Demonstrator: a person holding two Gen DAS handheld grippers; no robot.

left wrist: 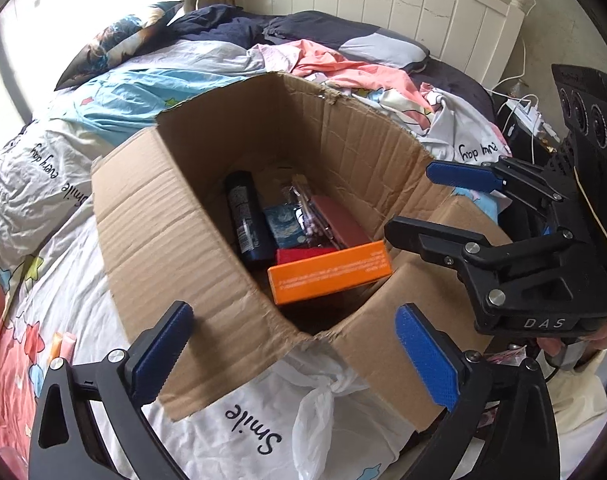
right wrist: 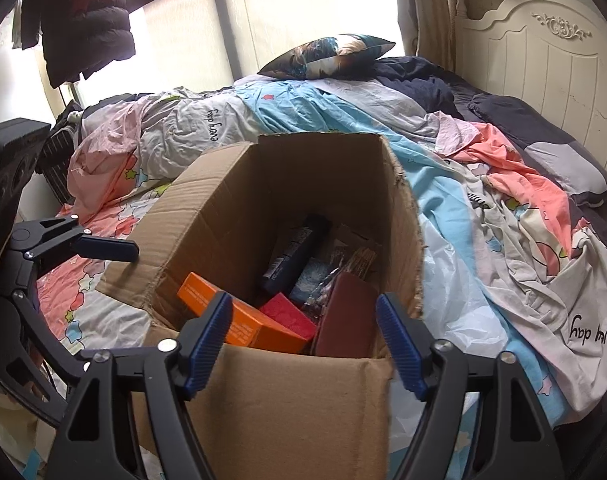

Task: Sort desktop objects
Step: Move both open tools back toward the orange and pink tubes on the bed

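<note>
Cardboard box (left wrist: pixel 151 216) sits open on the rumpled bed quilt (left wrist: pixel 43 184), filling the centre of both views. Inside, low centre: orange carton (left wrist: pixel 330 271) lying on top, leaning on a red box (right wrist: pixel 289 316); a dark spray can (left wrist: pixel 245 220) toward the far left wall in the left wrist view; a maroon case (right wrist: pixel 347 312) and a bundle of pens (left wrist: pixel 307 216), hard to make out, beside it.

Left gripper (left wrist: pixel 293 354) hangs over the near corner of the box, lower centre of its own frame, jaws spread wide, nothing between the pads. Right gripper (right wrist: pixel 303 344) is poised above the near wall at the bottom of its frame, jaws also apart and empty; seen from the left wrist camera it enters at right.

Judgement: a drop-off looks just finished, so the step is clearing out. To do it well, lift straight up before swinging aside, so no finger catches the torn flap (left wrist: pixel 399 344) or tips the box on the soft bedding. Keep the two tools apart on exit; they sit near each other. White plastic bag (left wrist: pixel 315 412) lies under the near corner.
</note>
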